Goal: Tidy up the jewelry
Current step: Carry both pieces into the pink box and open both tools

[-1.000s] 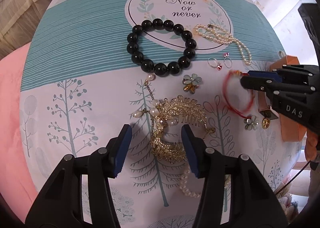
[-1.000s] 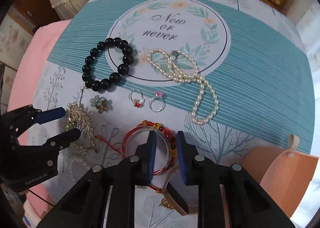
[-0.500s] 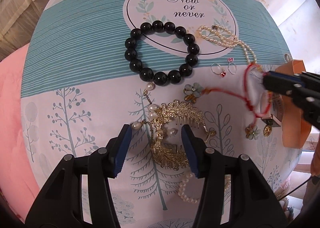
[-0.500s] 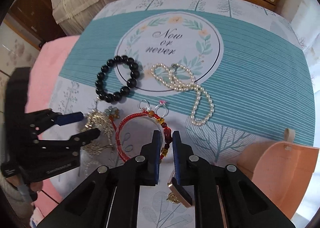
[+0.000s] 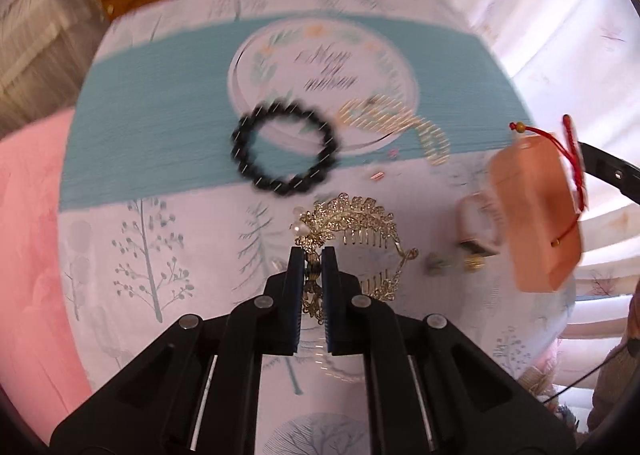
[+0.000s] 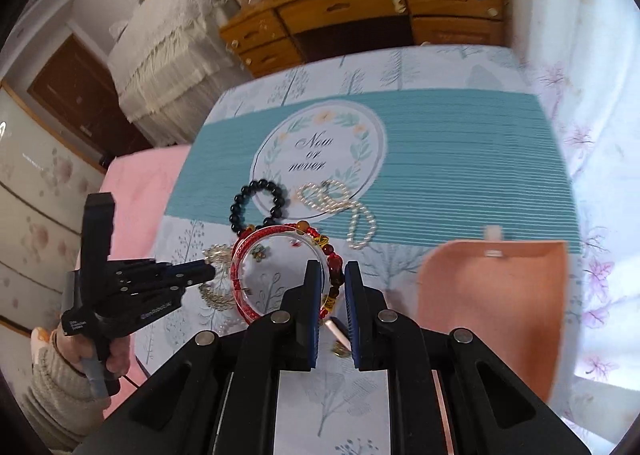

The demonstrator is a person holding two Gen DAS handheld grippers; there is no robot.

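Since the earlier frame the left gripper (image 5: 311, 260) has just been closing; its jaws now pinch the ornate gold leaf-shaped hair comb (image 5: 352, 223), lifted off the tree-print cloth (image 5: 160, 239). The right gripper (image 6: 333, 275), nearly closed, holds the red beaded bracelet (image 6: 280, 239) left of the peach pouch (image 6: 496, 295).
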